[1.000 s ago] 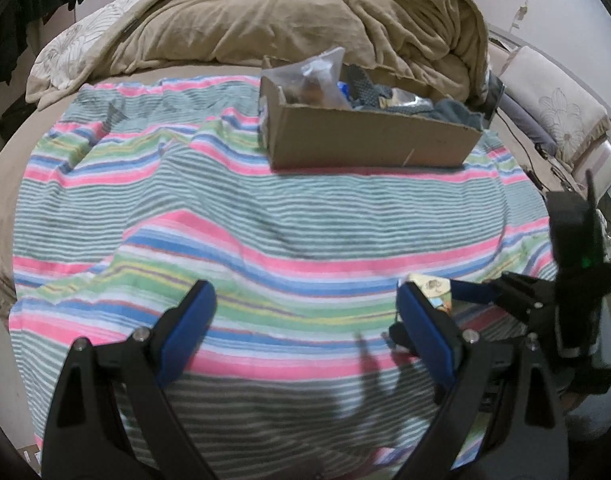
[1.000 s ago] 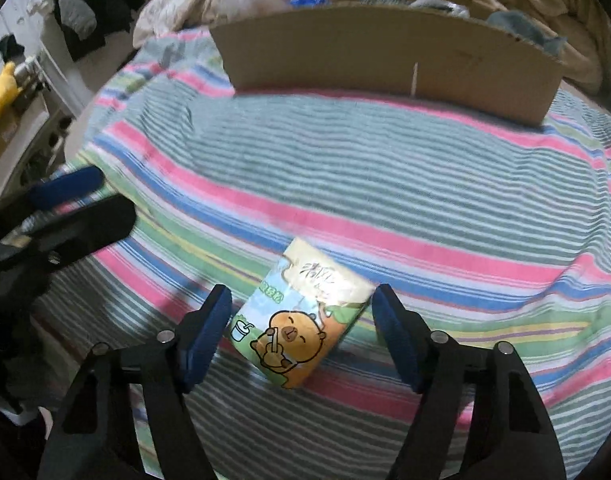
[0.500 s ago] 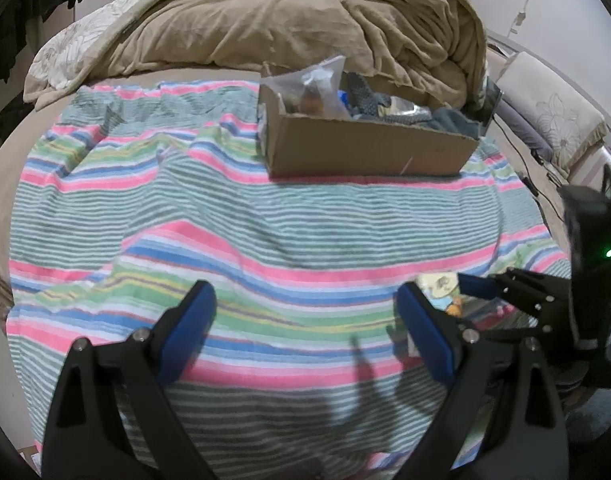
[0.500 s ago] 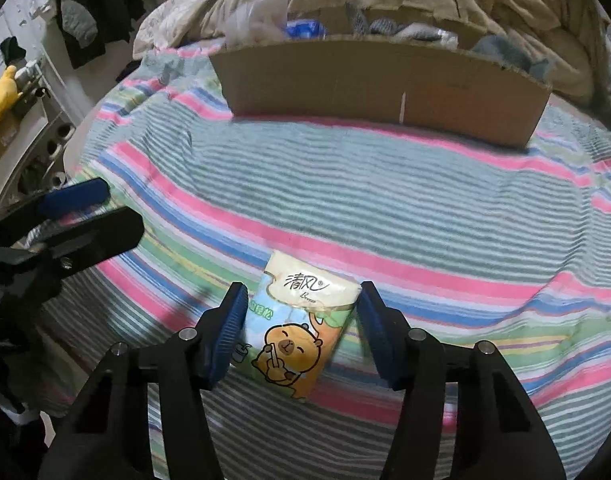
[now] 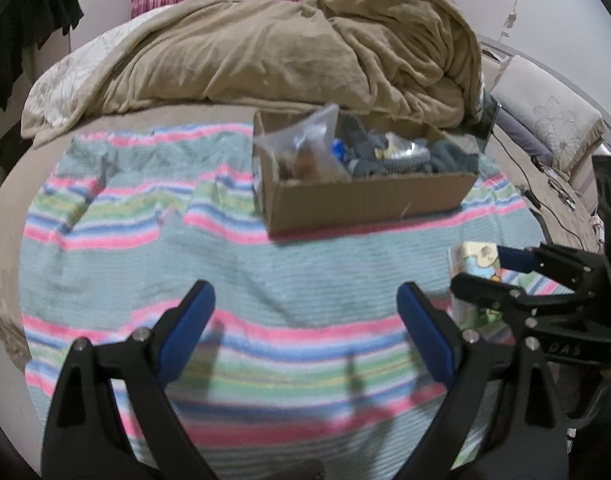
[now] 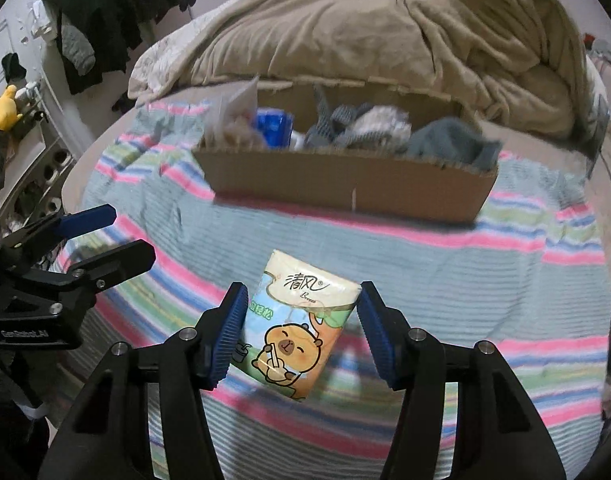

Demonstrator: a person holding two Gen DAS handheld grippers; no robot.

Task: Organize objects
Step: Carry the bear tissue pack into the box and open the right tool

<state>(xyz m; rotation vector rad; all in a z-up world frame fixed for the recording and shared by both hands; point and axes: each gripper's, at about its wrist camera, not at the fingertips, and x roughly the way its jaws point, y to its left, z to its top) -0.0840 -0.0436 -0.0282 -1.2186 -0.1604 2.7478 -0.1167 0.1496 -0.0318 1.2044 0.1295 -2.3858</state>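
My right gripper (image 6: pixel 301 320) is shut on a tissue pack (image 6: pixel 301 320) printed with a cartoon bear and holds it above the striped blanket (image 6: pixel 465 272). It also shows in the left wrist view, where the right gripper (image 5: pixel 481 268) holds the tissue pack (image 5: pixel 471 260) at the right. The cardboard box (image 6: pixel 345 184) stands beyond it, filled with a plastic bag (image 6: pixel 233 116), a blue packet and grey cloths (image 6: pixel 449 144). The box also shows in the left wrist view (image 5: pixel 365 196). My left gripper (image 5: pixel 305 316) is open and empty over the blanket (image 5: pixel 185 264).
A bunched tan duvet (image 5: pixel 285 44) lies behind the box. Dark clothes (image 6: pixel 117 12) hang at the left. A yellow plush toy (image 6: pixel 3 106) sits on a shelf left of the bed. A pillow (image 5: pixel 545 116) and cables lie at the right.
My right gripper has closed on the tissue pack and lifted it off the blanket. Both grippers have risen, so the box's contents now show.
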